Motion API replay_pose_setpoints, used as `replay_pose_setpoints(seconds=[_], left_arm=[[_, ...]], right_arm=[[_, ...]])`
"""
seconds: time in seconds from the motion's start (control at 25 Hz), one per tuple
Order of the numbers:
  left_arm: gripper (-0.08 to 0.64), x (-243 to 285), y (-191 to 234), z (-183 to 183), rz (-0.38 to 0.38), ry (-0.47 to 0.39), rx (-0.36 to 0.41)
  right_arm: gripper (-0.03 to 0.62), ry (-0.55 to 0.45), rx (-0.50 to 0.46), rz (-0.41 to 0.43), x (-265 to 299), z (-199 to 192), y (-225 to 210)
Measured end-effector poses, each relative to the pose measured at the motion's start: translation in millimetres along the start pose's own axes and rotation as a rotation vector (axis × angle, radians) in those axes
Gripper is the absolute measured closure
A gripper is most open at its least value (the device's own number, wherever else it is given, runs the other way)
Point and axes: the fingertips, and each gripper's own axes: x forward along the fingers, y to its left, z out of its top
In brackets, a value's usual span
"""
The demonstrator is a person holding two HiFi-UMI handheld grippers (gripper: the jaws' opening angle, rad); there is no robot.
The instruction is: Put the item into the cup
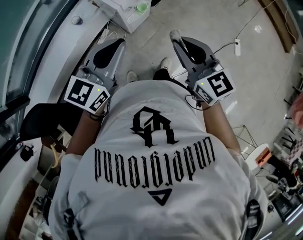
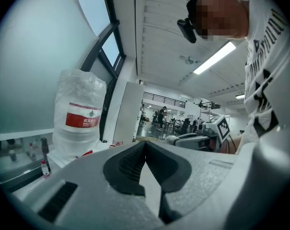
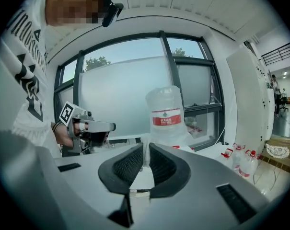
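While held side by side: grey left gripper (image 2: 145,146), closed, empty; grey right gripper (image 3: 145,152), barely parted, empty; clear red-labelled water jug (image 3: 167,114), far.

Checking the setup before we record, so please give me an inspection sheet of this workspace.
Surface: white table ahead of the person, at the head view's top edge.
Job's things: small green cup-like thing on that table; item not identifiable.
Clutter: big wrapped water bottle with red label; small bottles nearby.
Grippers: left gripper jaws together, empty; right gripper jaws narrowly apart, empty; both held off the table.
Cables: power strip with cable on the tiled floor.
Surroundings: black chair at the person's left; large frosted windows.
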Motion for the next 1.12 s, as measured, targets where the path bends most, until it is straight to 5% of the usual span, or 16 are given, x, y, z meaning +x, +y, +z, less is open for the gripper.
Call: replay_pose_setpoints(seconds=[0.52,1.12], left_arm=[[0.545,88,-27,8,0.161,-0.024,0.016],[0.544,122,-1,-1,0.206,0.005,0.021]], right_arm=[[0.551,0.021,-0.042,0.179,-23,3,-103],[0.551,0.050,-0.064,0.250,5,5,-125]])
